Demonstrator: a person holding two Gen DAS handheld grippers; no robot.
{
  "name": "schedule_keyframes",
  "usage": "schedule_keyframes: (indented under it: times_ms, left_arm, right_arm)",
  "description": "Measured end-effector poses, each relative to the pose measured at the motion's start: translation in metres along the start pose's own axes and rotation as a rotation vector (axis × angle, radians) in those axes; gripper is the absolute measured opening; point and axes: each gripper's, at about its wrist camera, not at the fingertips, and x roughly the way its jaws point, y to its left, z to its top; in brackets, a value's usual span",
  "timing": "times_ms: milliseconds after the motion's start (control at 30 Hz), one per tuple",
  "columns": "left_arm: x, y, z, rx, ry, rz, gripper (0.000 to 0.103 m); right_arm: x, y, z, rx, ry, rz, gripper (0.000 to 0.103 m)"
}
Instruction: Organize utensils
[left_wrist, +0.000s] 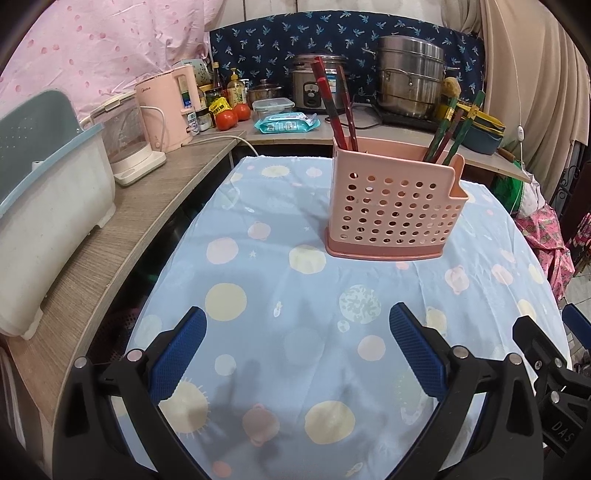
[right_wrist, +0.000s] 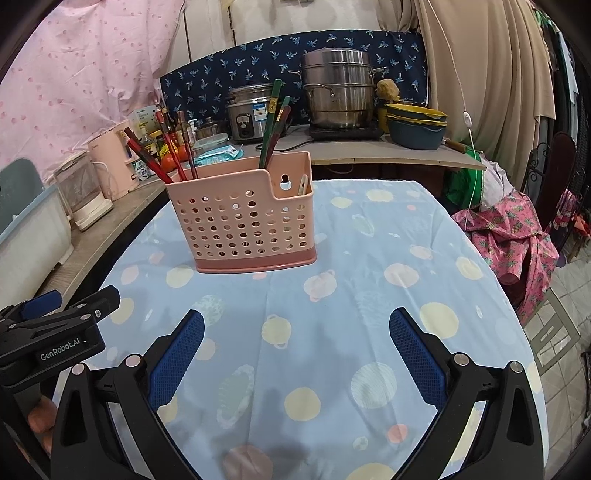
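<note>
1. Blue padded fingers (left_wrist: 177, 354) of the left gripper (left_wrist: 297, 354) are seen nearest, spread wide with nothing between them; the right gripper (right_wrist: 295, 354) is likewise held wide and empty above the near part of the table.
2. Both grippers are judged to be parked low and side by side, since no loose utensil is seen on the cloth within reach.
3. Beyond the jaws, a pink holder (right_wrist: 243, 225) with round holes is stood upright on the middle of the table, slightly to the far side.
4. Red chopsticks (right_wrist: 166, 151) are leaned in its left compartment and green chopsticks (right_wrist: 273, 125) in the taller back part at the right; sorting by colour appears to have been intended, and the task looks nearly or wholly done.
5. A pale item is glimpsed in the small right pocket; what it is cannot be told.
6. The table is covered by a light blue cloth (left_wrist: 277, 273) printed with planets, slightly creased.
7. On the far counter a rice cooker (right_wrist: 247, 114), a steel steamer pot (right_wrist: 338, 88) and tomatoes (left_wrist: 231, 116) are kept; on the left shelf a pink kettle (left_wrist: 166, 110) is stood.
</note>
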Motion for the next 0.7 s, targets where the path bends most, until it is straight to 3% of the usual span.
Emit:
schedule_keyframes:
  times_ms: [700]
  left_arm:
    - [0.0042,0.0061,-0.0002,-0.009,0.009,0.006,0.095]
  right_arm:
    - [0.0024,-0.003,0.0003,0.006,0.01,-0.009,0.097]
